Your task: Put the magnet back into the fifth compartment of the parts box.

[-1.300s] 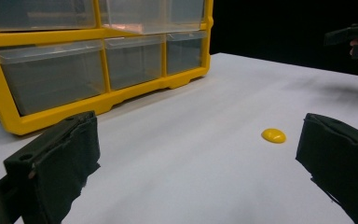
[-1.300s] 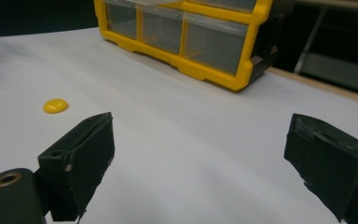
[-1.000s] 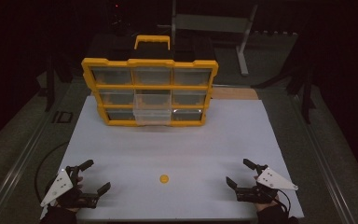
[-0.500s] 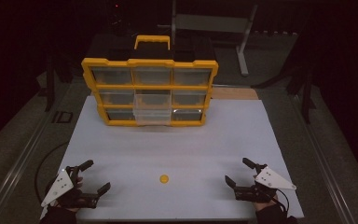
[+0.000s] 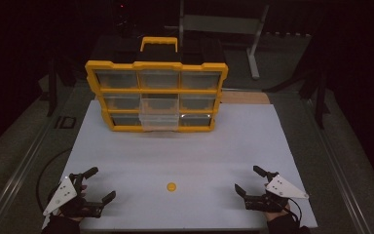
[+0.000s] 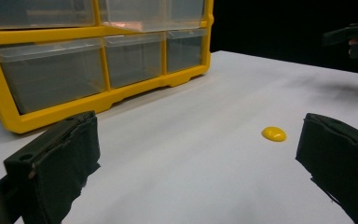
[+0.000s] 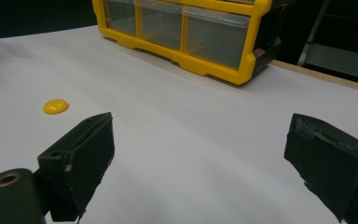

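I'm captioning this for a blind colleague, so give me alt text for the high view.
A yellow drawer organizer with clear drawers stands at the far side of a white table, its middle drawer pulled partly out. Near the front edge, a small yellow disc lies between the open left gripper and open right gripper.

White table (image 5: 185, 156), its top matte and bare over most of its area. A yellow organiser (image 5: 157, 95) with clear drawers stands upright at the far edge, centred; the middle drawer of its bottom row is pulled out over the table. A small yellow disc (image 5: 171, 186) lies flat, well in front of the organiser, apart from it.
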The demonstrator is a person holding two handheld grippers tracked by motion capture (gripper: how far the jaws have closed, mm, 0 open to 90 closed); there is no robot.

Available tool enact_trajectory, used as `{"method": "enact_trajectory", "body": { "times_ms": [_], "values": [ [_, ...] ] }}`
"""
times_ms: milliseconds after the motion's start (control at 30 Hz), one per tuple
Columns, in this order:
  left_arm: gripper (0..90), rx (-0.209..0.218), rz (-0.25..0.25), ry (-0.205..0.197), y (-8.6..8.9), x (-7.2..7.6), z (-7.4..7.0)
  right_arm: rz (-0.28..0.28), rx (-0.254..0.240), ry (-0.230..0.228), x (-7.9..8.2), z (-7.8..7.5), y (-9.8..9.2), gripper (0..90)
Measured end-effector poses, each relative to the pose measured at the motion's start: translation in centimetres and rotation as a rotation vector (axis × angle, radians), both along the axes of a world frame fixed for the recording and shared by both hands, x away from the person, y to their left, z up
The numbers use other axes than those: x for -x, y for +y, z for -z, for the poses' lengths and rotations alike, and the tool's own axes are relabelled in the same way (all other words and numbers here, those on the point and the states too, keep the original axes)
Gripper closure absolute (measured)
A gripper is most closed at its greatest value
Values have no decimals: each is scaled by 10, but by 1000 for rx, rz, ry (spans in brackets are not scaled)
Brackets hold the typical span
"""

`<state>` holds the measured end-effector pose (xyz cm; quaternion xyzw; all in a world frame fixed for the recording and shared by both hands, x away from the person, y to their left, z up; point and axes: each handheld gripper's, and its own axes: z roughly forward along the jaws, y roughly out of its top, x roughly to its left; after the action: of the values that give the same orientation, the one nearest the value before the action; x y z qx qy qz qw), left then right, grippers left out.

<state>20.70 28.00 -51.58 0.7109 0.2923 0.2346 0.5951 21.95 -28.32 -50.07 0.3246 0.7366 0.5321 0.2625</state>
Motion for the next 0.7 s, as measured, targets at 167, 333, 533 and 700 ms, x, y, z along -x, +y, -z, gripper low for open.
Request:
{"method": "enact_trajectory", "body": {
  "times_ms": [167,333,533,700],
  "values": [
    [2,-3,8,7,-2,-1,-2,4,0,0,0,0,-1,83],
    [2,15,17,13,-3,0,-6,5,1,-1,0,0,-1,83],
    [2,31,38,-5,-5,-2,-20,7,-2,-2,0,-1,-1,83],
    [2,37,47,11,-3,-5,-31,6,0,-3,0,0,-1,83]
  ]
}}
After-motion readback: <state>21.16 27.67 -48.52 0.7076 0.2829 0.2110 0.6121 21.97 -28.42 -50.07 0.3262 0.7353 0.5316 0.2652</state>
